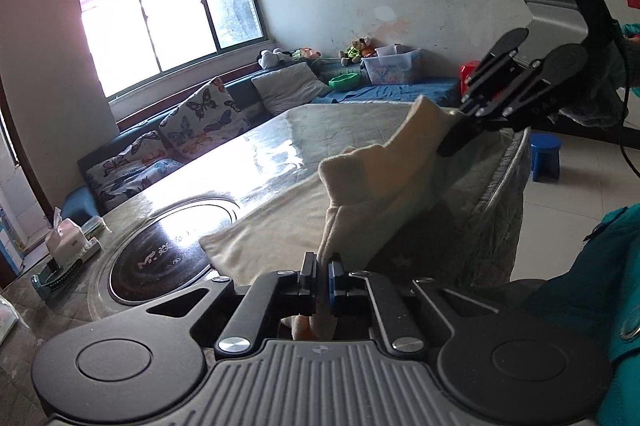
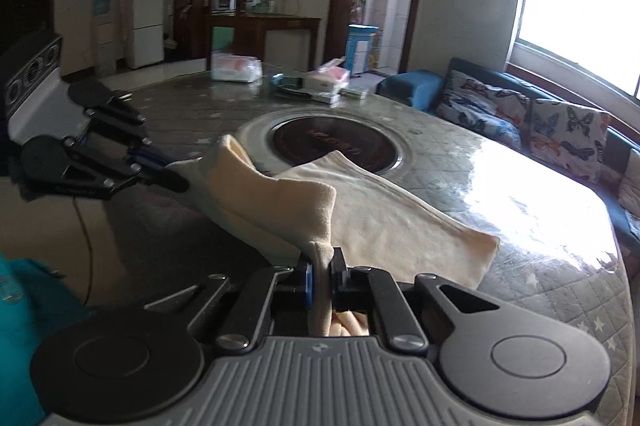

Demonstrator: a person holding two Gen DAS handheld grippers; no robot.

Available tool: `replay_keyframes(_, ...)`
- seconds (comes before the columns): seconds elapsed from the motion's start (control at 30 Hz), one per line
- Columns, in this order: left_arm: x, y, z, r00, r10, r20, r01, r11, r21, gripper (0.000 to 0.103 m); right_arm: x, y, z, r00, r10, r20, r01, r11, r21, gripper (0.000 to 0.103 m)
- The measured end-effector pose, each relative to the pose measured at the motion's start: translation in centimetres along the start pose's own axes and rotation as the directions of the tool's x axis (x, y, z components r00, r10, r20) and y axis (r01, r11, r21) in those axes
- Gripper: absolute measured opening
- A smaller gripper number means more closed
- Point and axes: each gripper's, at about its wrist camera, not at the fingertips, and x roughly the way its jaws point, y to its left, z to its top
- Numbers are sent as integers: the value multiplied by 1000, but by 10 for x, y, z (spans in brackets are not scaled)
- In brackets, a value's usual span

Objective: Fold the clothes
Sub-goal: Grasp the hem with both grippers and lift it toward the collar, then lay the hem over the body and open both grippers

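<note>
Your left gripper (image 1: 323, 280) pinches one corner of the cream cloth (image 1: 280, 226), jaws closed on the fabric; your right gripper (image 2: 320, 276) clamps the other corner likewise; the near edge hangs lifted between them while the rest lies on the quilted table (image 2: 540, 226), its far end touching the round hob (image 2: 336, 142).

A stylised "M" logo, followed by characters too glared to read, marks the dark round cooktop (image 1: 160, 258) set into the bench (image 1: 280, 130); no other lettering is legible.
</note>
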Motion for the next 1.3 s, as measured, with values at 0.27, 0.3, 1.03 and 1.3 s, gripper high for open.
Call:
replay_keyframes(0.27,35,30,20,997,76,18,-74,995,-72,6,6,-15,14,1000,-11,3,11,1000,26,6)
replay_keyframes(0.3,42,36,23,996,85,14,-84,993,-85,6,10,-20,18,1000,-14,5,14,1000,28,6)
replay_keyframes(1.03,224,116,26,947,215,-240,-281,915,-290,14,173,-138,37,983,-150,-108,171,958,228,17)
replay_keyframes(1.3,218,121,34,945,232,-231,-302,890,-340,19,145,-161,18,956,-285,-68,288,873,393,22)
